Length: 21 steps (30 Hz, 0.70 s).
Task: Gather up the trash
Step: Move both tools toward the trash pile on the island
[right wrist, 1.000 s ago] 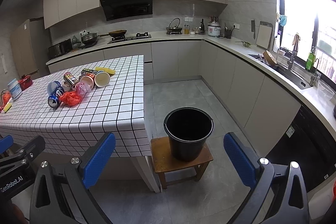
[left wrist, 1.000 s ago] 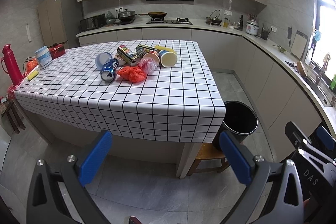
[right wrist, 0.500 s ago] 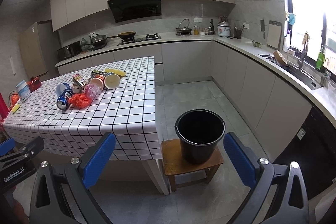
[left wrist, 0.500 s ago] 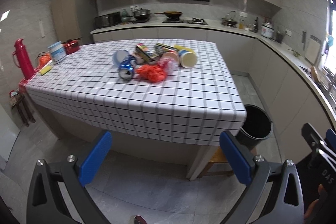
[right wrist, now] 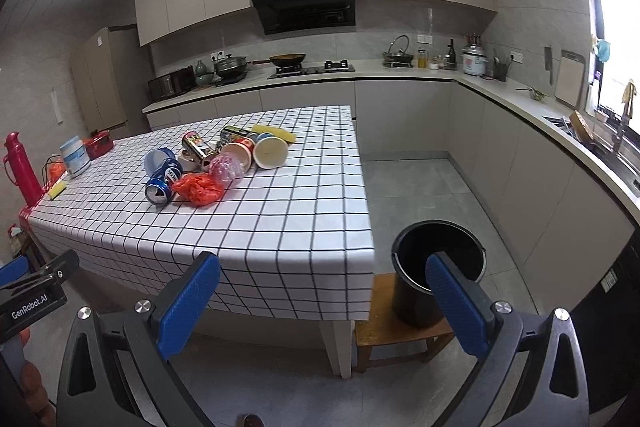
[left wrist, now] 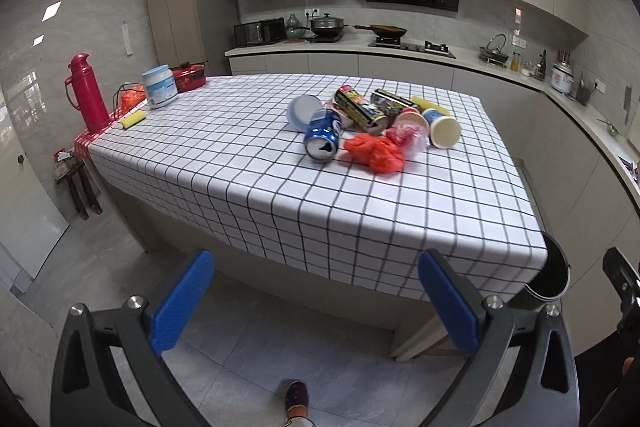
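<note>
— Blue-padded and black-framed, the left gripper (left wrist: 316, 301) is showing at the bottom of the left wrist view, spread wide with nothing between its pads. What is changing?

— Compared with a second ago, the white table with the black grid cloth (left wrist: 248, 187) is filling more of the frame and the view is swinging leftward; both grippers are closing in on it. The right gripper (right wrist: 322, 301) is likewise gaping and empty at the bottom of its own view.

— Where is the trash lying?

— Just above centre in the left view: a dented blue drink can (left wrist: 322, 135) on its side, touching a crumpled orange-red plastic bag (left wrist: 376, 153), with a cream paper cup (left wrist: 442, 129) and dark printed cans (left wrist: 360, 109) clustered behind. Nothing is being held yet.

— And the bin?

— A black round plastic bucket (right wrist: 438, 267) is standing on a low wooden stool (right wrist: 384, 331) at lower right of the right view, just beside the table's corner. It looks empty, so collecting is seemingly only beginning; a reach over the cloth comes next.
</note>
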Tool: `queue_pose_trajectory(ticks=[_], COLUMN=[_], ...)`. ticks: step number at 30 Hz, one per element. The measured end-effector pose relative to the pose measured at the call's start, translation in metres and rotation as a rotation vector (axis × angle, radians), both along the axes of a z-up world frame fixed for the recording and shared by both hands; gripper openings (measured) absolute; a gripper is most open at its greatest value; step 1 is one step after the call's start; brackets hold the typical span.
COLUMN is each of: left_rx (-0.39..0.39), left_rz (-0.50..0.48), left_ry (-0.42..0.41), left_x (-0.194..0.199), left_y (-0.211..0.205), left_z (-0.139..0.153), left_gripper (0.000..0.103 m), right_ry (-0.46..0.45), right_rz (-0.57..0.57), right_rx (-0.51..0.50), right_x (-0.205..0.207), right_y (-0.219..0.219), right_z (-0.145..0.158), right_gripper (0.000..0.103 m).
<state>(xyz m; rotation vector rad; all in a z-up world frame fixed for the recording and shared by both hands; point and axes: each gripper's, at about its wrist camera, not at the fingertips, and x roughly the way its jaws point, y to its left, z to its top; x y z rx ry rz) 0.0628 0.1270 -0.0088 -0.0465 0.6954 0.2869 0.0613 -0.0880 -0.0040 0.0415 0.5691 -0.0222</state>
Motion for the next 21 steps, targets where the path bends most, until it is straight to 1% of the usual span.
queue_pose_trajectory(ticks=[2, 5, 10, 14, 17, 21], left_rx=[0.000, -0.005, -0.009, 0.004, -0.003, -0.011], left_rz=[-0.007, -0.009, -0.023, -0.062, -0.099, -0.147], left_ry=[0.009, 0.023, 0.053, 0.072, 0.095, 0.118], left_x=[0.015, 0.037, 0.088, 0.127, 0.155, 0.188], left_y=[0.012, 0.033, 0.070, 0.093, 0.105, 0.116], left_z=[-0.003, -0.006, -0.015, -0.023, -0.029, -0.036], left_gripper=[0.103, 0.103, 0.103, 0.103, 0.103, 0.103], right_ry=[0.010, 0.036, 0.071, 0.096, 0.116, 0.141], right_rz=[0.006, 0.017, 0.026, 0.021, 0.007, 0.001], right_rx=[-0.005, 0.003, 0.004, 0.024, 0.027, 0.031], right_x=[0.014, 0.047, 0.101, 0.144, 0.170, 0.201], right_y=[0.015, 0.044, 0.089, 0.125, 0.148, 0.169], right_z=[-0.003, -0.010, -0.023, -0.036, -0.043, -0.057], right_gripper=[0.103, 0.103, 0.103, 0.103, 0.103, 0.103])
